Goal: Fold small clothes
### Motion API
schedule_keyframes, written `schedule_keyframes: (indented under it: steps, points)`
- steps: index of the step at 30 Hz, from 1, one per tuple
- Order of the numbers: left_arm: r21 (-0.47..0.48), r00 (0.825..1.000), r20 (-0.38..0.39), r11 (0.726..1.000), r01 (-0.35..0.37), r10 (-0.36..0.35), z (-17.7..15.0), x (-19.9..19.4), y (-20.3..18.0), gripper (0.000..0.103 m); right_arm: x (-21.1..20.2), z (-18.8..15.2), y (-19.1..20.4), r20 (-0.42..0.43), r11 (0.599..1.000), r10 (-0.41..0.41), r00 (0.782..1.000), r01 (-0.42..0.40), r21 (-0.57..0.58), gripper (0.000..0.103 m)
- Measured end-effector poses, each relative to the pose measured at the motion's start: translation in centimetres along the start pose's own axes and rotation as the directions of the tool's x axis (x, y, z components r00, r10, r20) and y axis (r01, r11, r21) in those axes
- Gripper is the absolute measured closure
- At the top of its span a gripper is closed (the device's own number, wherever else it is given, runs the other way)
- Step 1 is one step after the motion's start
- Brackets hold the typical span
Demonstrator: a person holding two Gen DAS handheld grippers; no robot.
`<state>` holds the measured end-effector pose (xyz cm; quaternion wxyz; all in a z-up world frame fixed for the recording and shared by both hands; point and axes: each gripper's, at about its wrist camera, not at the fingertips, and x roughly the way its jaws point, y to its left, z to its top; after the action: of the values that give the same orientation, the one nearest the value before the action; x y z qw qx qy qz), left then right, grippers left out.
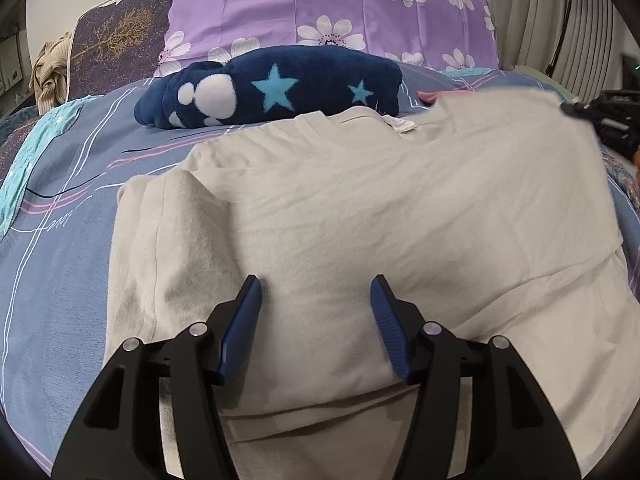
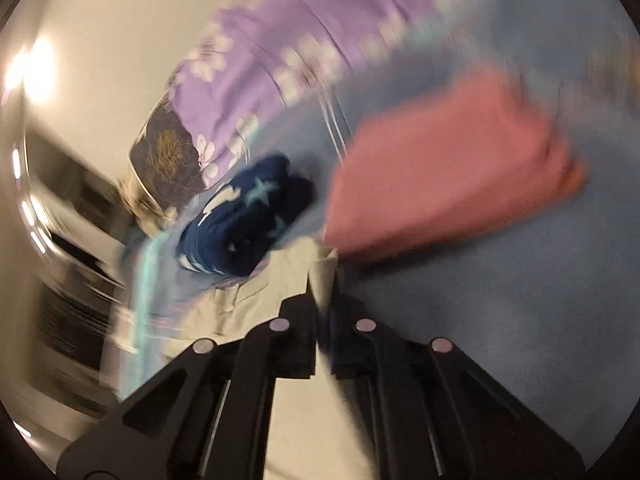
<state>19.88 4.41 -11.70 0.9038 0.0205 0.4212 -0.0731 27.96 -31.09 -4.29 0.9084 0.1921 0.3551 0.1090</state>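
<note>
Left tongs [image 1: 316,300], spread wide and holding nothing, above one cream shirt [image 1: 360,208] lying on the bed [image 1: 60,240]. Right tongs [image 2: 324,300] pinched closed on its edge. Beyond: one navy star garment [image 1: 272,88], one pink garment [image 2: 448,176], one purple pillow [image 1: 320,4].

Right wrist view is smearing w/ motion blur: pink cloth [image 2: 452,168] & purple pillow [image 2: 280,40] losing detail. Cream garment [image 1: 360,208] is running off left-wrist view's bottom edge.
</note>
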Motion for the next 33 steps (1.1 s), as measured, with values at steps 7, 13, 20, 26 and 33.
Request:
schedule_keyframes:
  steps: [7, 13, 20, 26, 33]
  points:
    - [0.011, 1.0, 0.002, 1.0, -0.016, 0.016, 0.0, 0.0, -0.3, 0.044, 0.5, -2.7, 2.5, 0.058, 0.92, -0.302, 0.952, 0.307, -0.245, 0.094]
    - [0.009, 1.0, 0.001, 1.0, -0.015, 0.015, 0.1, 0.0, -0.3, 0.044, -2.1, -10.4, 4.7, -0.159, 0.955, -0.019, 0.987, -0.029, -0.296, 0.067]
    - [0.014, 1.0, 0.005, 1.0, -0.026, 0.026, 0.0, -0.3, -0.4, 0.042, 0.1, -14.1, 3.9, -0.148, 0.908, -0.244, 0.958, 0.173, -0.382, 0.073]
    - [-0.029, 0.996, 0.084, 0.999, 0.035, -0.033, -2.6, -6.5, 1.9, 0.026, -5.2, -15.1, 2.9, -0.159, 0.931, -0.221, 0.962, 0.159, -0.329, 0.04]
    - [-0.176, 0.991, 0.073, 0.977, 0.124, -0.112, -11.5, -13.4, 7.7, 0.017, -12.3, -18.1, -4.5, -0.202, 0.993, -0.114, 0.973, 0.105, -0.057, 0.04]
